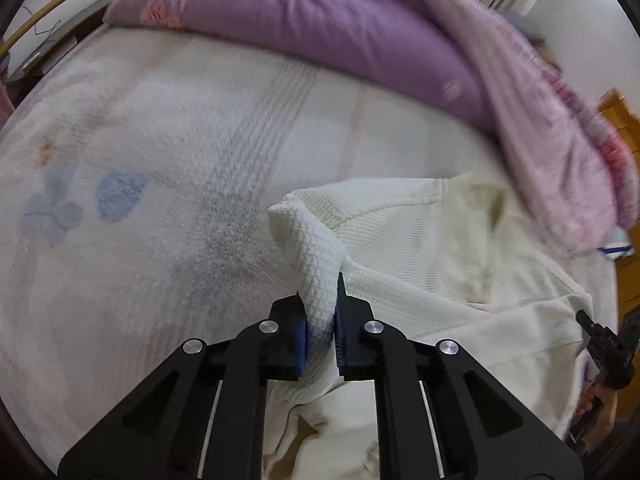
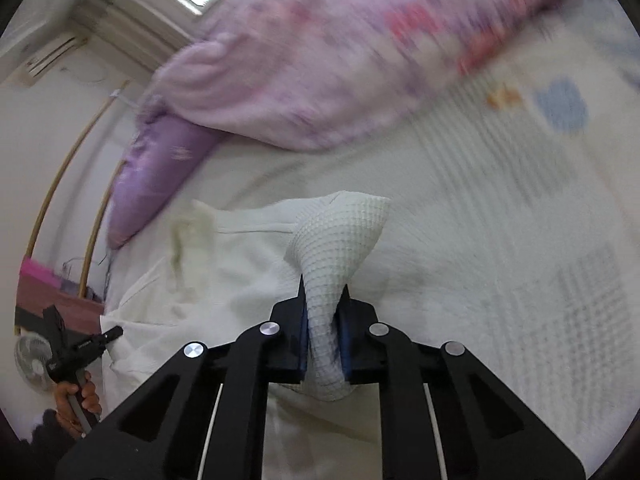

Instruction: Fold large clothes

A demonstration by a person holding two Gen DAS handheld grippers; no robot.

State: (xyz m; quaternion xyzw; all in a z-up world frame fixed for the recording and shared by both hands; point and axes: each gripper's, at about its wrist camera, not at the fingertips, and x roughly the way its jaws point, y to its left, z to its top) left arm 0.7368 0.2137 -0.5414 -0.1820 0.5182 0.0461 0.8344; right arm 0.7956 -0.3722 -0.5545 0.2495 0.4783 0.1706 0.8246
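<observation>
White bumpy cloth is what you hold: a cream shirt [image 1: 440,248] that lies spread on the bed [image 1: 160,140], near its front edge. Your left tool [image 1: 320,316] is closed tight on a bunched-up corner of the shirt. Your right tool [image 2: 323,320] is closed on another bunched-up corner, and that bit stands up like a cone. Just behind the shirt lies a pink fluffy blanket [image 2: 320,80]. A purple quilt [image 1: 300,32] is heaped along the far edge of the bed.
</observation>
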